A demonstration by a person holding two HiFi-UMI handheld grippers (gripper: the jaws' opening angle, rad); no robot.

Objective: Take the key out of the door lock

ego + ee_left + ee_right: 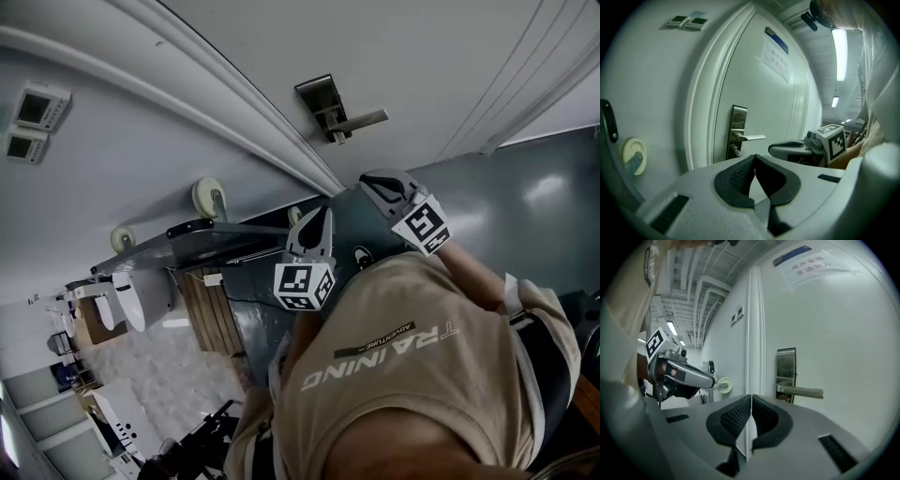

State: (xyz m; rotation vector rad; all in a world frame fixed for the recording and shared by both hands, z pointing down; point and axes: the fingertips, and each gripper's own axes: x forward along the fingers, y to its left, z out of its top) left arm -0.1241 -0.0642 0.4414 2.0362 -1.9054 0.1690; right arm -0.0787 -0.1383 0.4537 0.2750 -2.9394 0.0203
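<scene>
Our left gripper (754,158) and right gripper (751,397) are both closed tip to tip and empty, well apart from the far door. The key (736,151) juts from the lock plate (738,117) under the lever handle (752,137). We judge it light, stiff and slick, so we'd pinch its head flat.

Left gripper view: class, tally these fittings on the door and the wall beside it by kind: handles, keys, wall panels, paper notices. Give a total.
Handle: 1
Key: 1
Wall panels: 2
Notice: 1
Total: 5
</scene>
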